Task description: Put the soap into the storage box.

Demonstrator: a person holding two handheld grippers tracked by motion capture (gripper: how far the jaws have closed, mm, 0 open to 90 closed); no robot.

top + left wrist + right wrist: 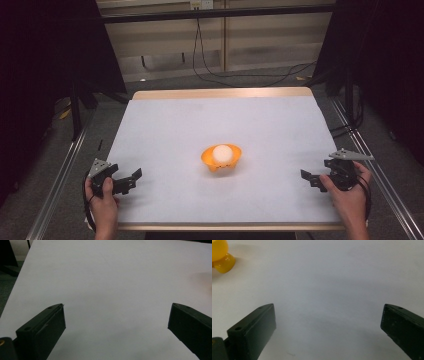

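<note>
An orange bowl (pixel 221 159) sits near the middle of the white table (pixel 215 125), with a white ball (pixel 222 152) resting in it. My left gripper (pixel 131 180) rests at the table's front left corner, held by a hand, jaws wide apart and empty. At the front right, my right gripper (pixel 308 178) is likewise open and empty. In the right gripper view, the bowl's orange edge (pixel 220 256) shows at the top left, well beyond the gripper (pixel 328 315). The left gripper view has its gripper (pixel 116 315) open over bare white surface.
The table has a wooden far edge (pixel 222 93) and metal rails (pixel 60 175) along both sides. Cables (pixel 240 75) lie on the floor behind it. Dark curtains and stands flank the table.
</note>
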